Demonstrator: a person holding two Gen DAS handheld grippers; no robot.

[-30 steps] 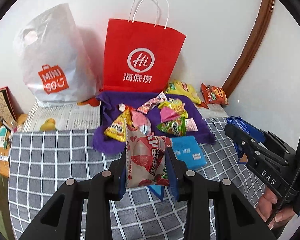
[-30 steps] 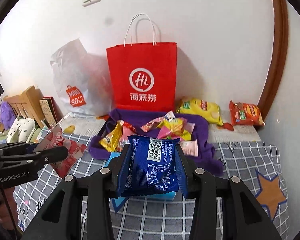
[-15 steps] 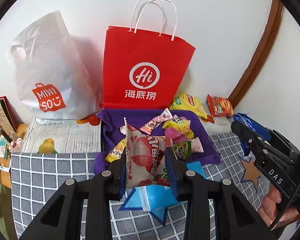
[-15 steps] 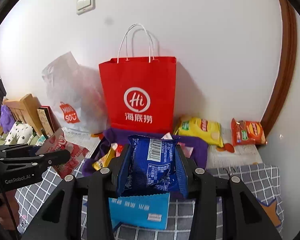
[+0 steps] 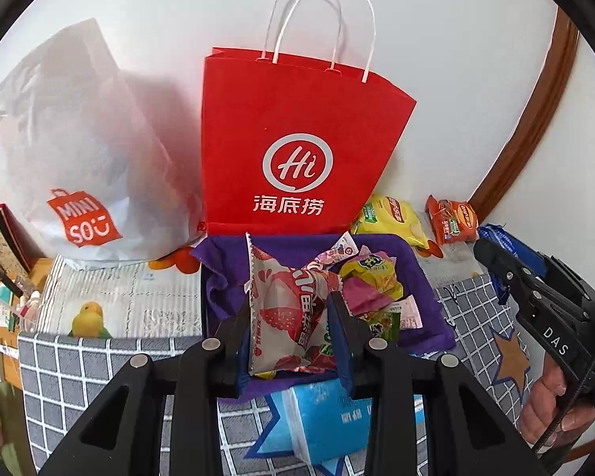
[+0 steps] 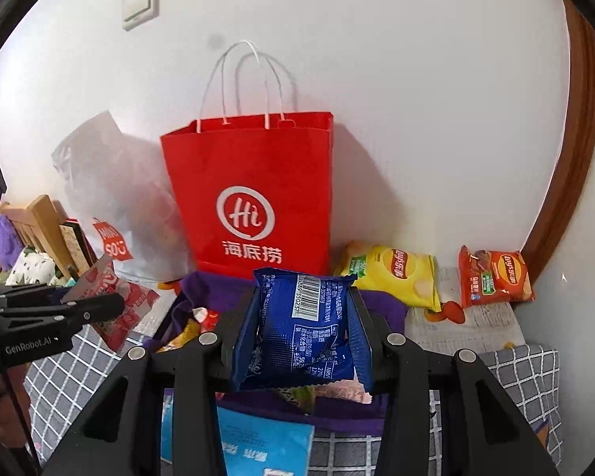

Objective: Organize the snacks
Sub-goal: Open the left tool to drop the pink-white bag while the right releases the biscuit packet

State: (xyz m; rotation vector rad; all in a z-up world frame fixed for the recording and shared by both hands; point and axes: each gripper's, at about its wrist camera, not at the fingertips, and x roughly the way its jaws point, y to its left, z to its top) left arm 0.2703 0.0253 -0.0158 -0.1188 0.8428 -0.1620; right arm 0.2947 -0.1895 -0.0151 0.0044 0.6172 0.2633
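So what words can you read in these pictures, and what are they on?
"Hi" and "海底捞": red paper bag.
"MINI SO": white plastic bag.
"Lay's": yellow chip bag and orange chip bag.
"DAS": side of the right gripper.
"GenRobot.AI": side of the left gripper.
Barcode digits on the blue snack packet and print on the pink strawberry packet: too small or bent to read.

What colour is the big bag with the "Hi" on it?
Red paper bag with white handles; clearest in the left wrist view.
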